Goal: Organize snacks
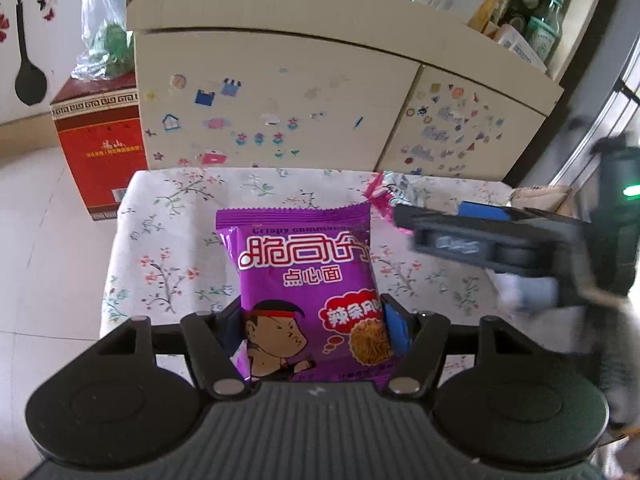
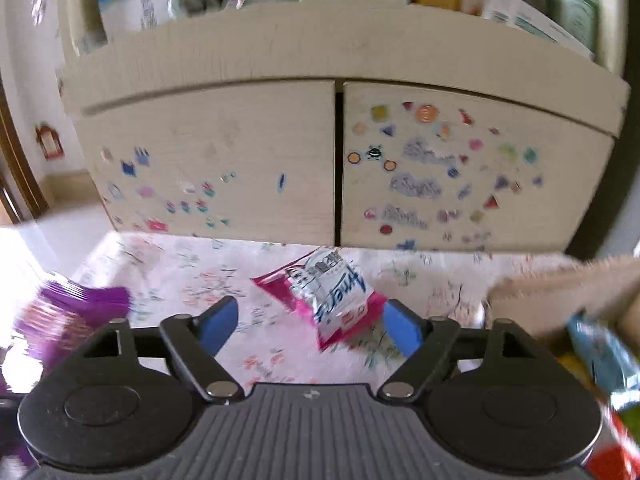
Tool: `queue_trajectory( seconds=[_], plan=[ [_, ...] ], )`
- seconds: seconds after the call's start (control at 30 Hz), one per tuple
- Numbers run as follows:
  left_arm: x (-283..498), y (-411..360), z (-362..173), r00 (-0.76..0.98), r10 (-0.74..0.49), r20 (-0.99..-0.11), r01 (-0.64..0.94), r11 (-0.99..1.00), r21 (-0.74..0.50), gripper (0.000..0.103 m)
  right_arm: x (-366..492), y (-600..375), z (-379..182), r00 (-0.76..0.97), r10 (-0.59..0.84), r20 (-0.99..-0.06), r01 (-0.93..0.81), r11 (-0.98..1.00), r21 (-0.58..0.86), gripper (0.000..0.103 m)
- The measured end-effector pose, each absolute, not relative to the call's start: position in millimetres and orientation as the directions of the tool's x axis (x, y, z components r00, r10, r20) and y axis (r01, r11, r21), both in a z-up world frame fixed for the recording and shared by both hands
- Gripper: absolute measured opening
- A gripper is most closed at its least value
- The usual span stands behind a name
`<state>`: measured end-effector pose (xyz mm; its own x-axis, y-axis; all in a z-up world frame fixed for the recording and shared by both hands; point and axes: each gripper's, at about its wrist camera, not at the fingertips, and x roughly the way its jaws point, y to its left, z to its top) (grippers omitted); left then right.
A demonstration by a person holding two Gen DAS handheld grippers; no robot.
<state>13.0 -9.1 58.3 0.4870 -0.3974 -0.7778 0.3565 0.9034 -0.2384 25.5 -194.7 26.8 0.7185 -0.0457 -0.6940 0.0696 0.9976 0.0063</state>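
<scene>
My left gripper (image 1: 316, 324) is shut on a purple noodle snack packet (image 1: 308, 280) and holds it upright above the floral tablecloth (image 1: 172, 264). My right gripper (image 2: 310, 320) is open and empty, just above a pink and white snack packet (image 2: 332, 296) lying on the cloth; the packet's lower right corner is close to the right finger. The right gripper also shows in the left wrist view (image 1: 480, 240), blurred, at the right. The purple packet shows blurred at the left of the right wrist view (image 2: 68, 312).
A cream cabinet (image 1: 280, 92) covered in stickers stands right behind the table. A red box (image 1: 100, 148) stands on the floor at the left. A cardboard box (image 2: 560, 288) holding several snack packets (image 2: 600, 356) sits at the table's right side.
</scene>
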Motion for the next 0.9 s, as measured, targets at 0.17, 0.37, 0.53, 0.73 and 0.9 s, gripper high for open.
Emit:
queue_trajectory(
  seconds=[0.17,0.37,0.53,0.73,0.9],
  plan=[
    [14.7,-9.3,58.2,0.483,-0.396,-0.781,0.349,0.905,-0.243,0.066,43.7,-189.1,5.9,0.723,-0.127,-0.679,0.037,0.989,-0.145,0.099],
    [16.5,-9.5,56.4,0.476,-0.388,-0.79,0.331,0.91,-0.248,0.066,54.0,-180.1,-3.5,0.743,-0.153,-0.651,0.015,0.977,-0.212,0.103],
    [13.7,-13.7,57.6,0.47,-0.4,-0.787,0.341,0.904,-0.256,0.066,63.5,-175.2,-10.5,0.733,-0.12,-0.67,-0.02,0.98,-0.198,0.102],
    [12.4,-14.9,60.0,0.484,-0.399,-0.779,0.343,0.905,-0.251,0.064,70.8,-194.1,-15.7,0.703,-0.041,-0.71,0.029,0.999,-0.029,0.07],
    [13.5,-16.3,64.2,0.506,-0.396,-0.766,0.346,0.907,-0.24,0.064,66.7,-201.4,-9.8,0.703,-0.017,-0.711,0.06,0.998,0.036,0.053]
  ],
)
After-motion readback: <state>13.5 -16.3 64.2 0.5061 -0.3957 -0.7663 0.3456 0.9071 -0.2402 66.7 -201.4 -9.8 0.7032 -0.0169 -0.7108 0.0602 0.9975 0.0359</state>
